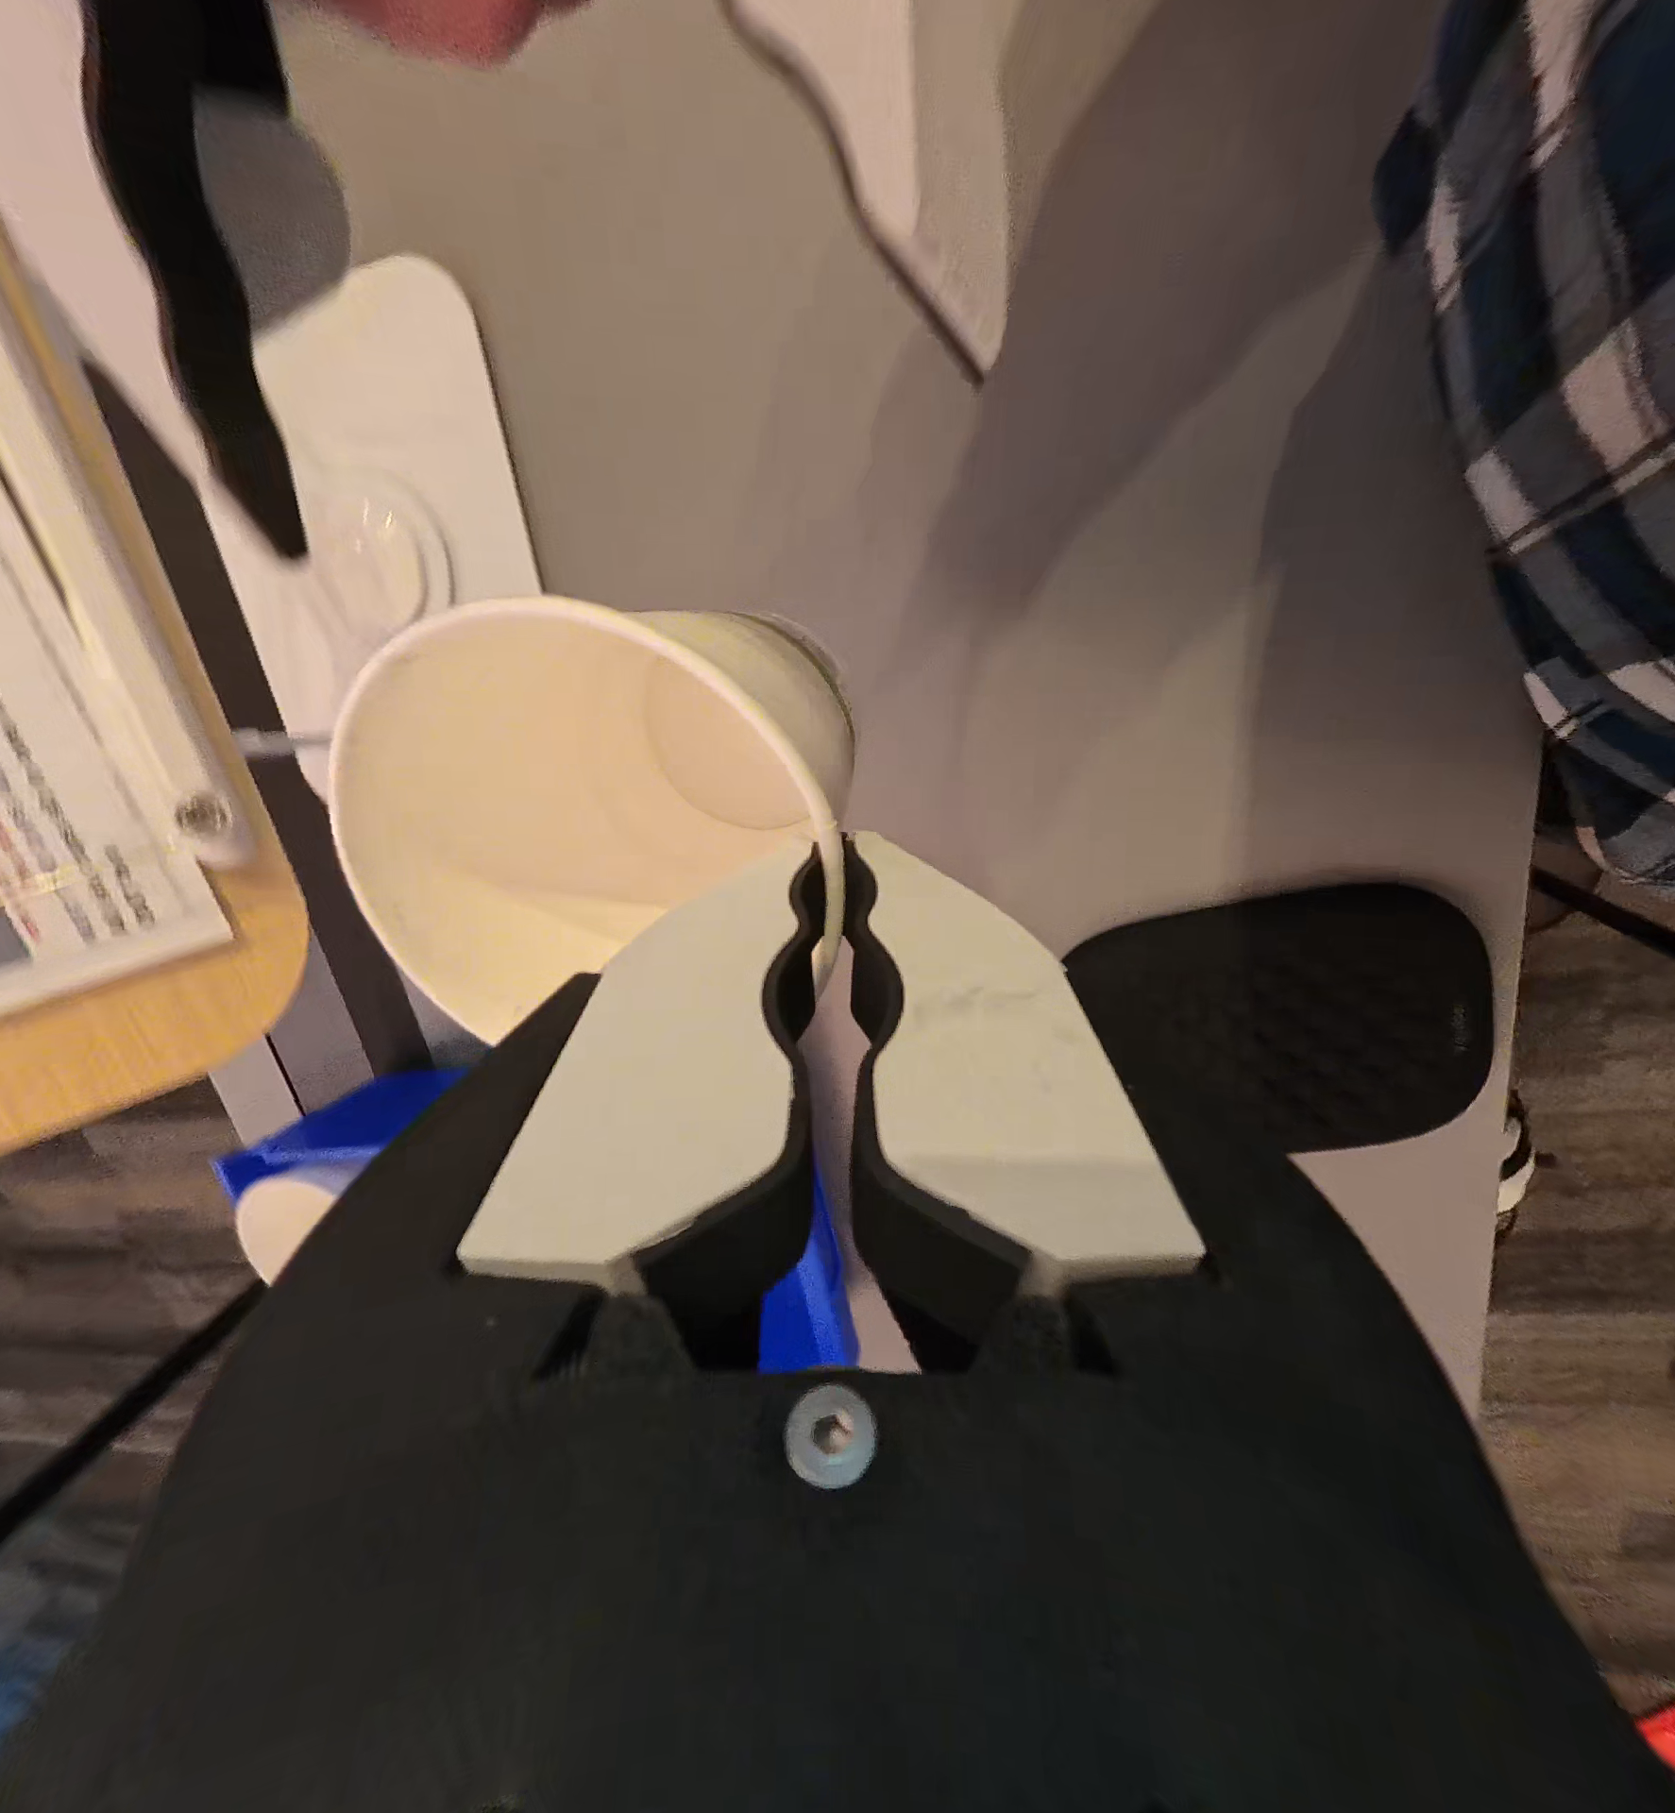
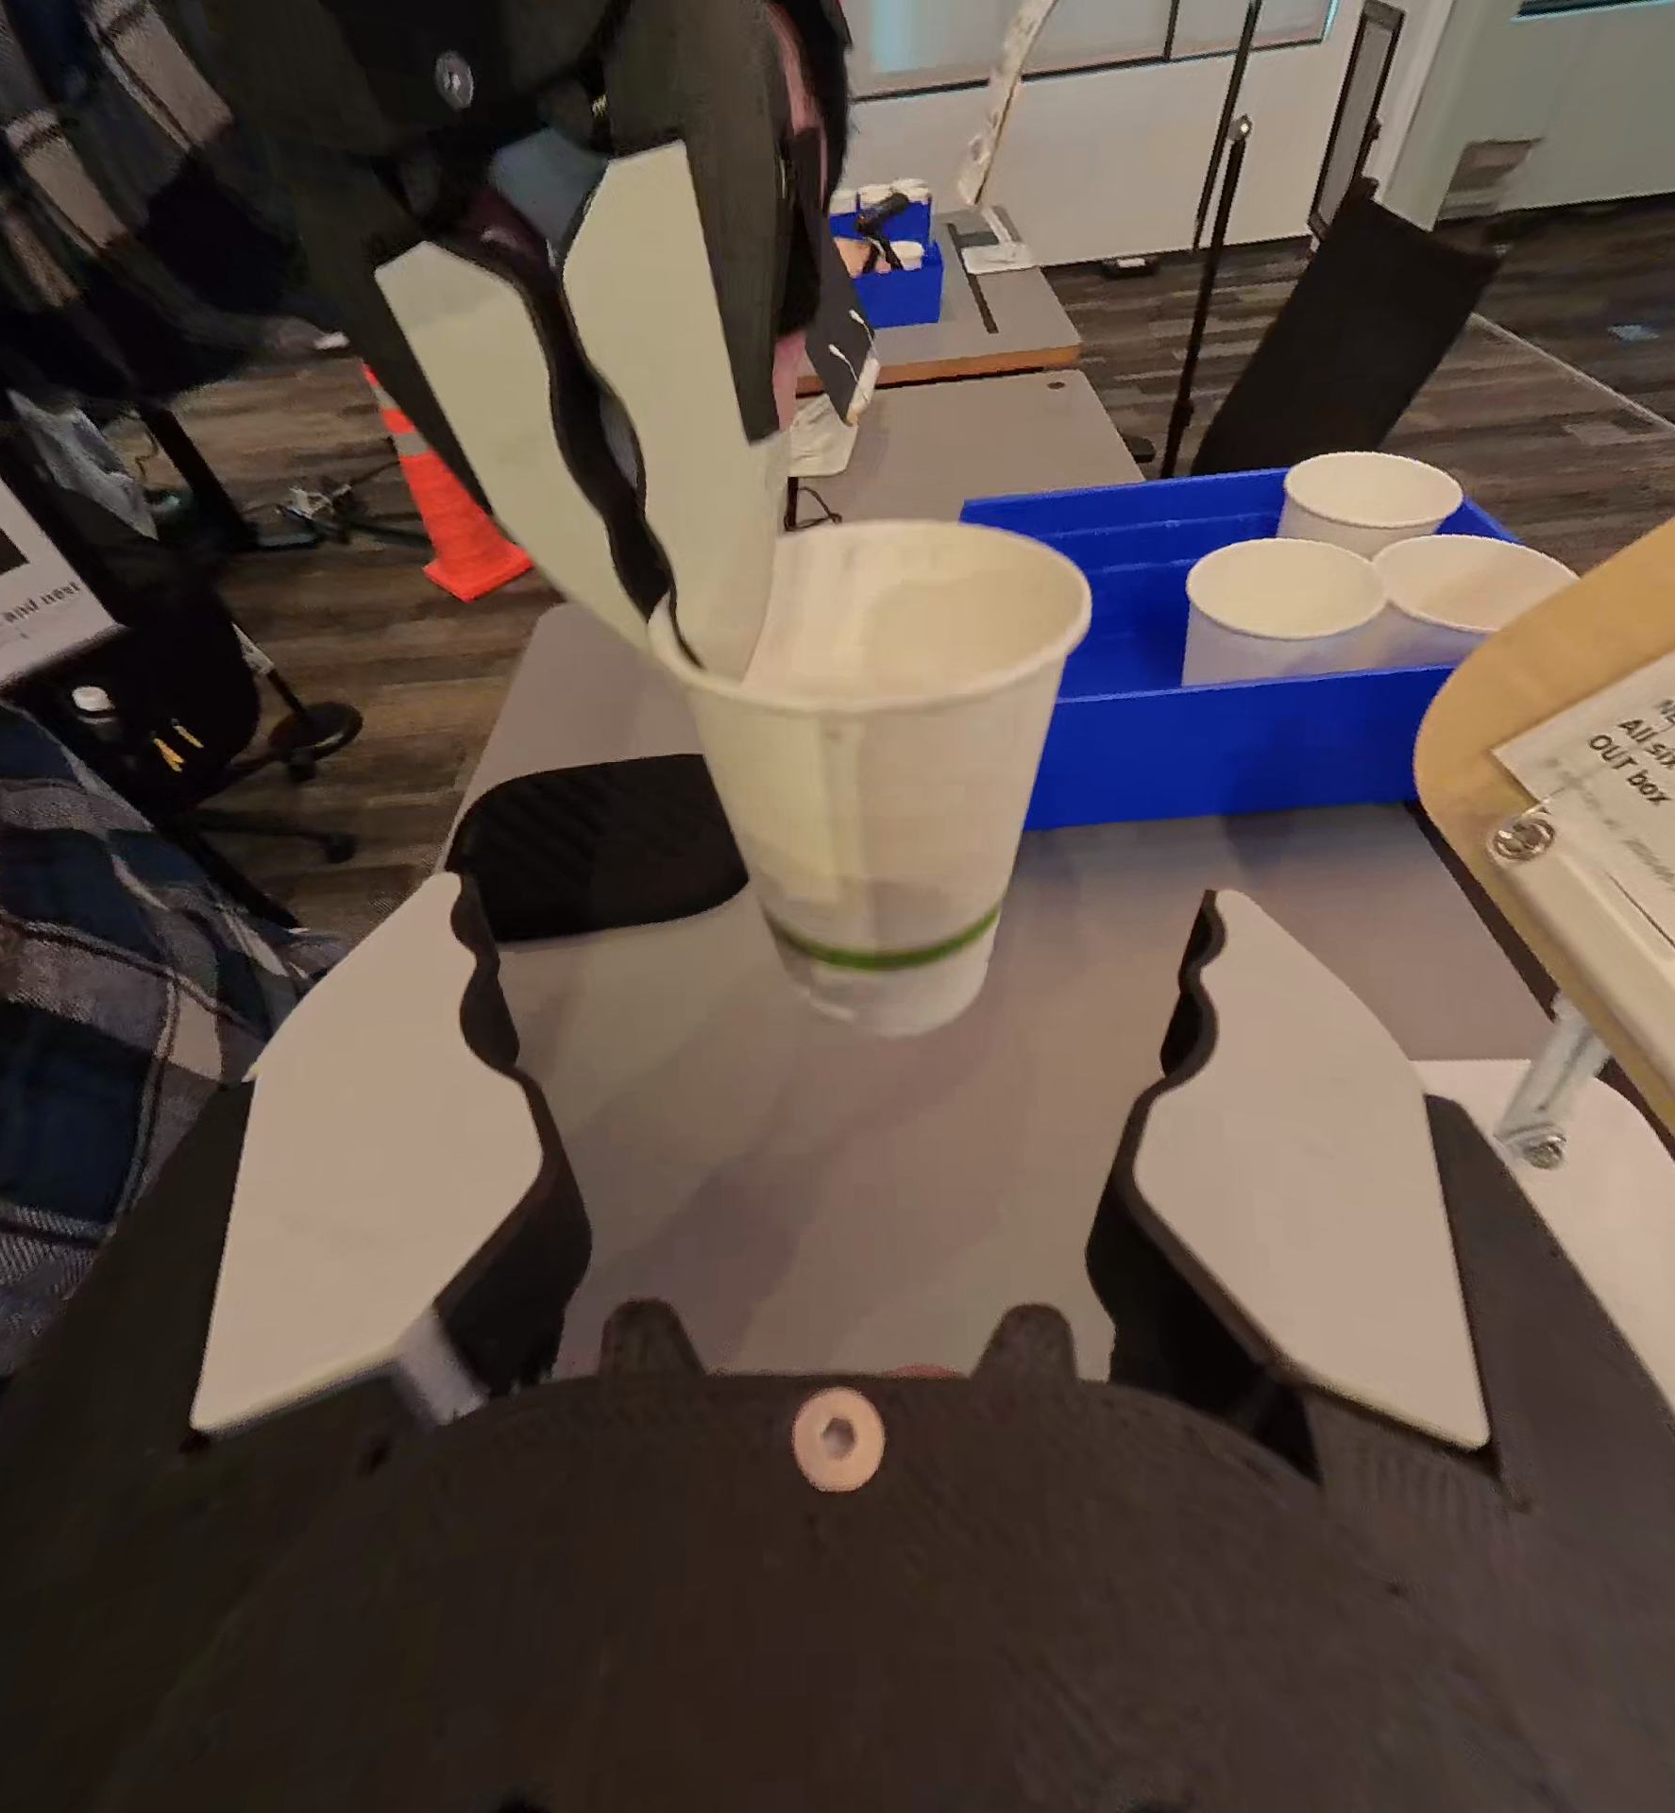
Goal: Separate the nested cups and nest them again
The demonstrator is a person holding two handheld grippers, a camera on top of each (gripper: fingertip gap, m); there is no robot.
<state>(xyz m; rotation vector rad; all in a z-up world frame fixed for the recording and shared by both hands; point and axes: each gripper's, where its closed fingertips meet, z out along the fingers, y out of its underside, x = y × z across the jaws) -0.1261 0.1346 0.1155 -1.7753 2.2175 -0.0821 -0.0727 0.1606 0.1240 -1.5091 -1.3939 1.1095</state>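
Observation:
My left gripper point(image 1: 838, 854) is shut on the rim of a white paper cup point(image 1: 559, 785), one pad inside and one outside. In the right wrist view the left gripper point(image 2: 686, 628) reaches down from above and holds this cup point(image 2: 892, 785), which has a green band near its base, upright and a little above the grey table point(image 2: 814, 1177). My right gripper point(image 2: 834, 893) is wide open and empty, just in front of the cup, its fingers apart from it. One of its fingers point(image 1: 225, 343) shows at the upper left of the left wrist view.
A blue bin point(image 2: 1206, 755) at the right holds three white cups point(image 2: 1285, 608). A black pad point(image 2: 598, 844) lies on the table's left. A wooden board with a paper sheet point(image 2: 1501, 746) juts in at the right. A person's plaid sleeve point(image 2: 29, 981) is at the left. Tip to tip, the grippers are about 8 cm apart.

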